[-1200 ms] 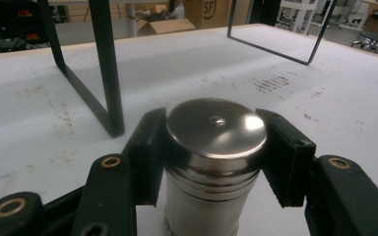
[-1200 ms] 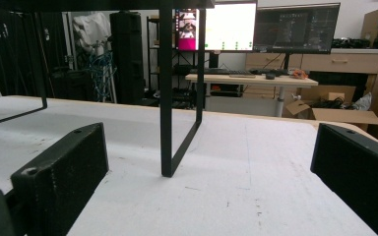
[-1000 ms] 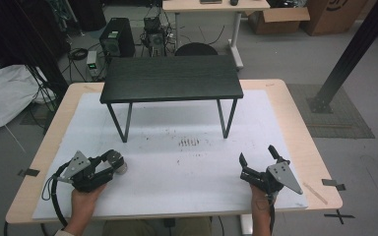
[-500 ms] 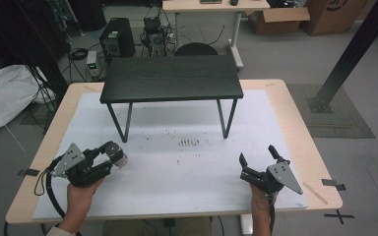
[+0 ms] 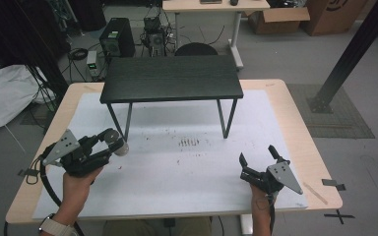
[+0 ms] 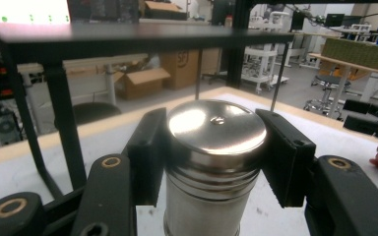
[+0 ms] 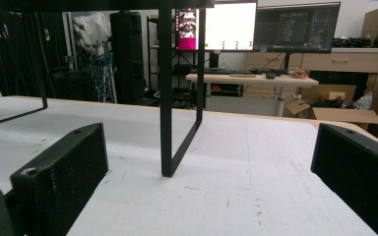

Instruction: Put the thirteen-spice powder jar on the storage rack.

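High view: we see dim, even light and soft shadow beneath the black shelf. Left gripper view: glare spreads across the steel canister's lid, and the near fingers blur. Right gripper view: the monitor is overexposed, and the desk is evenly lit.

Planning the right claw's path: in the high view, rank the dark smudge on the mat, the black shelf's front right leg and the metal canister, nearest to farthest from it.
1. Dark smudge, up-left of the right claw.
2. Front right leg, beyond it.
3. Metal canister, far left, in the left claw.
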{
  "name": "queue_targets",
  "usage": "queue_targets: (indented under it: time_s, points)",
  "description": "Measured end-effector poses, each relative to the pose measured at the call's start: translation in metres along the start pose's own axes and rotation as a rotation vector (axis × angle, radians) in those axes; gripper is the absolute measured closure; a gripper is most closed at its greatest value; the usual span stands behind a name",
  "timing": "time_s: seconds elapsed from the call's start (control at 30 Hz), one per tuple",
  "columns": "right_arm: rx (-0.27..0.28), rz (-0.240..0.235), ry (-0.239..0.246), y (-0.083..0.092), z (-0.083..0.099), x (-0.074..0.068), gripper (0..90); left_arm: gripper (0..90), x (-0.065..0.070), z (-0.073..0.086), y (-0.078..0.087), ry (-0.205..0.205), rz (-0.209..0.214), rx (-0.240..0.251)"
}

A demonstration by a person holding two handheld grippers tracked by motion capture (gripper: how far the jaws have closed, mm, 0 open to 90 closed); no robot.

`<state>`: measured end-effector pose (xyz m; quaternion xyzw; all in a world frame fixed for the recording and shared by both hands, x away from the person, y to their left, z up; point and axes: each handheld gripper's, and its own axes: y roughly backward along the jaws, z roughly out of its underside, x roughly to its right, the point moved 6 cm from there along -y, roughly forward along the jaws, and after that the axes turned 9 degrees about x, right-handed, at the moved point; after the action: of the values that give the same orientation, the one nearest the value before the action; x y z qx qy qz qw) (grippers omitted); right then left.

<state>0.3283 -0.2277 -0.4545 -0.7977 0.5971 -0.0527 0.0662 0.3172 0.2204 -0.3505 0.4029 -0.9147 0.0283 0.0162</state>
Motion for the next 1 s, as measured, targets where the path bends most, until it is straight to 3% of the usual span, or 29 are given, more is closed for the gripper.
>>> queue_targets:
  time_s: [0.4,0.6,1.0]
  points:
    - [0.0,0.0,0.0,0.0,0.0,0.0,0.5,48.9,0.0,-0.053,-0.023,0.002,0.041,0.044]
    - [0.001,0.0,-0.001,0.0,0.0,0.001,0.5,48.9,0.003,-0.07,-0.034,-0.014,0.056,0.05]
    - [0.002,0.001,-0.005,0.0,0.0,0.001,0.4,48.9,0.007,-0.109,-0.072,-0.038,0.095,0.064]
